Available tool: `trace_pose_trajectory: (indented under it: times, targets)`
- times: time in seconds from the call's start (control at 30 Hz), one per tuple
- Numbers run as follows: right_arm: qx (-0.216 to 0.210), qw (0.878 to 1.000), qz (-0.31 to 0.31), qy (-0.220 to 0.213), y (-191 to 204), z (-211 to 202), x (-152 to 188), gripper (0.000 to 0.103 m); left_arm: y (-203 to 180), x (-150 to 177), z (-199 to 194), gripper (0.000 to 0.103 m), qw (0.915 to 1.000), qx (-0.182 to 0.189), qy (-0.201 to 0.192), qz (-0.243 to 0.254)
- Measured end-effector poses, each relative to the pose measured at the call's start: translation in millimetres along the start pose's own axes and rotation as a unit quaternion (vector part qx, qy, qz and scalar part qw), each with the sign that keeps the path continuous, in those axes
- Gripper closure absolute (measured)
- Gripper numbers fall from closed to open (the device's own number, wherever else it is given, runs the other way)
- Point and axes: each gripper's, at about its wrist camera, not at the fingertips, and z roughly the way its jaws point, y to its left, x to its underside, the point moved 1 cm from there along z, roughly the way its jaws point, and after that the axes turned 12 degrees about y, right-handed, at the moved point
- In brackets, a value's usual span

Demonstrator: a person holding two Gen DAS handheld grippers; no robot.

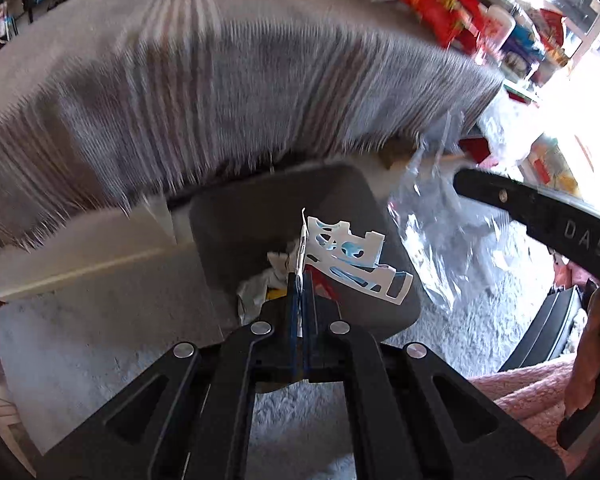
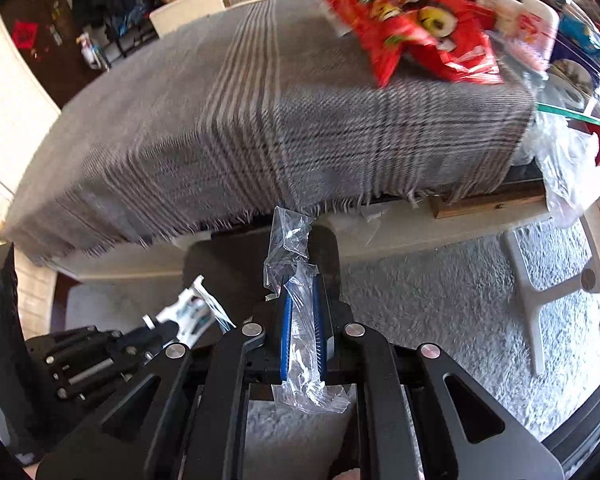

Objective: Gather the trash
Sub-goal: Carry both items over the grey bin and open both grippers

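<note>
My left gripper [image 1: 301, 280] is shut on a white and blue cut-out sticker sheet [image 1: 350, 258] and holds it over the open grey trash bin [image 1: 236, 216], which has crumpled wrappers [image 1: 260, 284] inside. My right gripper [image 2: 302, 280] is shut on a crumpled clear plastic wrapper [image 2: 290, 240] just above the bin's far rim [image 2: 328, 240]. The left gripper and its sheet [image 2: 192, 312] show at lower left in the right wrist view. The clear wrapper [image 1: 440, 240] hangs beside the bin in the left wrist view.
A low table under a grey plaid fringed cloth [image 2: 260, 120] stands behind the bin. A red snack bag [image 2: 412, 20] and other packages lie on its right end. The floor is pale shaggy carpet [image 2: 440, 292]. A white stool leg [image 2: 540, 292] is at right.
</note>
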Motion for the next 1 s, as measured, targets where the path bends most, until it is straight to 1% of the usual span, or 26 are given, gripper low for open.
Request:
trace_pose_trajectory:
  times: [0.07, 0.13, 0.23, 0.3, 0.37, 0.4, 0.43, 0.47, 0.5, 0.6, 0.67, 0.7, 0.73, 0.77, 0.8, 0.87, 0.93, 1.0]
  targets:
    - [0.003, 1.000, -0.003, 0.006, 5, 8, 0, 0.092, 0, -1, 10, 0.103, 0.9999, 0.008, 0.011, -0.003]
    - [-0.003, 1.000, 0.003, 0.016, 7, 17, -1, 0.092, 1, -2, 18, 0.103, 0.9997, 0.018, 0.016, -0.009]
    - [-0.025, 0.999, 0.018, 0.034, 4, 29, -3, 0.092, 2, -3, 28, 0.101, 0.9995, 0.017, 0.025, -0.008]
    - [-0.021, 0.999, 0.022, 0.036, 5, 35, -7, 0.092, 2, -3, 33, 0.099, 0.9995, 0.013, 0.029, -0.009]
    - [-0.023, 0.999, 0.029, 0.039, 4, 41, -10, 0.092, 2, -5, 33, 0.088, 0.9996, 0.004, 0.026, -0.008]
    - [-0.027, 0.998, 0.035, 0.043, 3, 44, -11, 0.092, 4, -4, 31, 0.075, 0.9997, -0.001, 0.022, -0.009]
    - [-0.028, 0.998, 0.038, 0.046, 3, 46, -12, 0.091, 6, -4, 29, 0.066, 0.9998, -0.006, 0.018, -0.009]
    - [-0.031, 0.997, 0.042, 0.050, 2, 50, -13, 0.091, 7, -5, 26, 0.063, 0.9998, -0.010, 0.015, -0.010]
    - [-0.033, 0.997, 0.046, 0.051, 1, 53, -13, 0.089, 8, -5, 25, 0.061, 0.9998, -0.015, 0.011, -0.009]
    - [-0.050, 0.995, 0.057, 0.059, -3, 61, -14, 0.088, 11, -6, 20, 0.059, 0.9997, -0.020, 0.010, -0.009]
    - [-0.052, 0.995, 0.061, 0.058, -4, 62, -14, 0.086, 13, -5, 19, 0.056, 0.9996, -0.024, 0.009, -0.010]
    - [-0.046, 0.995, 0.062, 0.056, -5, 61, -15, 0.082, 14, -4, 18, 0.054, 0.9996, -0.026, 0.009, -0.011]
    - [-0.044, 0.996, 0.064, 0.053, -6, 60, -15, 0.074, 15, -3, 17, 0.050, 0.9995, -0.029, 0.007, -0.011]
    - [-0.046, 0.995, 0.067, 0.049, -8, 58, -15, 0.052, 16, -2, 17, 0.049, 0.9994, -0.031, 0.006, -0.013]
    - [-0.048, 0.995, 0.069, 0.045, -9, 56, -16, 0.042, 18, -1, 16, 0.047, 0.9994, -0.030, 0.005, -0.014]
    - [-0.042, 0.996, 0.072, 0.032, -11, 49, -17, 0.041, 19, 0, 13, 0.047, 0.9995, -0.029, 0.003, -0.015]
    - [-0.040, 0.996, 0.075, 0.024, -12, 43, -17, 0.036, 19, 1, 11, 0.041, 0.9993, -0.034, -0.002, -0.013]
    - [-0.032, 0.997, 0.077, 0.004, -15, 32, -18, 0.024, 18, 0, 8, 0.037, 0.9991, -0.038, -0.009, -0.015]
